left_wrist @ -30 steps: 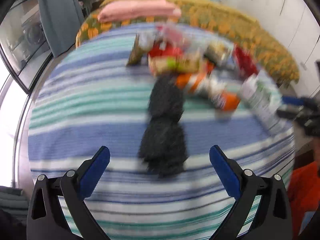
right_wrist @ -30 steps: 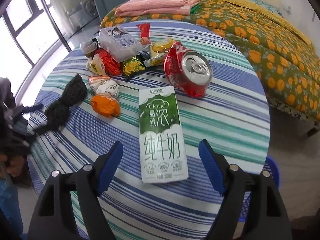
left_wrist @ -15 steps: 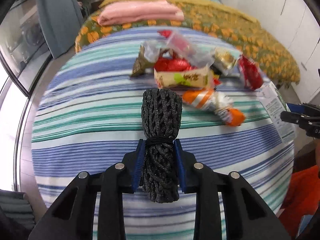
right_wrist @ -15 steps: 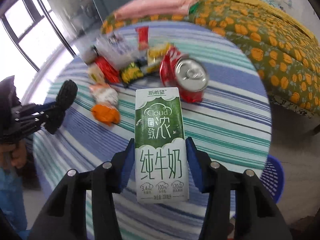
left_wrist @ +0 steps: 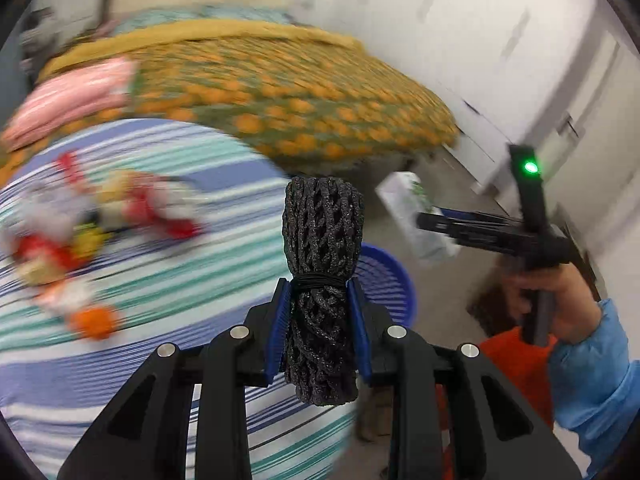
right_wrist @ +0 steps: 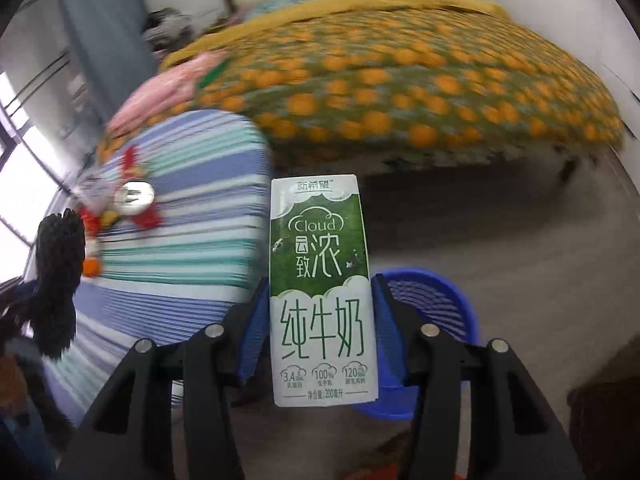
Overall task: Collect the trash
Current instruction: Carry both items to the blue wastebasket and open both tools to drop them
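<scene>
since half a second ago both tools have swung off the table [left_wrist: 168,264] toward the floor at its 3 o'clock side, each carrying its load with it. the left tool [left_wrist: 319,330] is clamped tight on a black mesh bundle [left_wrist: 320,248], its blue pads pressing the bundle just below a black band, so the bundle stands upright between them. behind the bundle, at about 3 o'clock from it, a blue basket [left_wrist: 386,280] sits on the floor beside the table edge. the right tool [right_wrist: 319,328] is closed on a green and white milk carton [right_wrist: 320,280], gripping its lower half, the carton upright with its printed face to the camera. in the right wrist view the blue basket [right_wrist: 436,300] lies behind the carton, at 4 o'clock from it. in the left wrist view the same carton [left_wrist: 412,212] shows at 2 o'clock, above and to the right of the basket, with the person's right hand [left_wrist: 556,300] on the handle. the remaining wrappers [left_wrist: 80,232] are blurred, in a pile on the striped table at 9 o'clock, with a red can [right_wrist: 136,204] among them. an orange-patterned bed [right_wrist: 400,92] fills the 12 o'clock background.
</scene>
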### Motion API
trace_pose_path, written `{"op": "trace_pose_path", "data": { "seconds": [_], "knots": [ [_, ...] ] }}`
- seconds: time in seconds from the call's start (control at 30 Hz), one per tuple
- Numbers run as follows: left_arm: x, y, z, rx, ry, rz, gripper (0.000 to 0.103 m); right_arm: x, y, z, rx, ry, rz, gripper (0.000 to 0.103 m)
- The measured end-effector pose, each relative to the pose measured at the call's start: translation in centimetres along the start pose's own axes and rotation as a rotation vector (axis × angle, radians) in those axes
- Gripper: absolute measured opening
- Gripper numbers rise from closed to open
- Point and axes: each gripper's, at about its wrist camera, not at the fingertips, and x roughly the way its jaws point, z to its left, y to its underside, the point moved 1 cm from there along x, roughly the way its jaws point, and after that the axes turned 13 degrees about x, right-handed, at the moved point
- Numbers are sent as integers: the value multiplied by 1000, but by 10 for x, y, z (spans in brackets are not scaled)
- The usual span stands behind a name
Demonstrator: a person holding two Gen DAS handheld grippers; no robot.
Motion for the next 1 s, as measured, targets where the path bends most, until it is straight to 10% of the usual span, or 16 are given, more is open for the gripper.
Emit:
{"op": "trace_pose_path", "data": {
  "seconds": [0.43,0.53,0.73,1.0],
  "knots": [
    [229,-39,-99,19,49,174,33,76,13,-149,259,35,79,51],
    [252,-41,-100,24,6,157,65,86,14,-163,292,22,90,75],
    [222,-45,-100,73,-93,16,97,54,7,-166,295,12,-41,87],
    [112,-31,-111,90,-51,-216,98,-35,11,-106,86,-25,-458,98]
  ]
}}
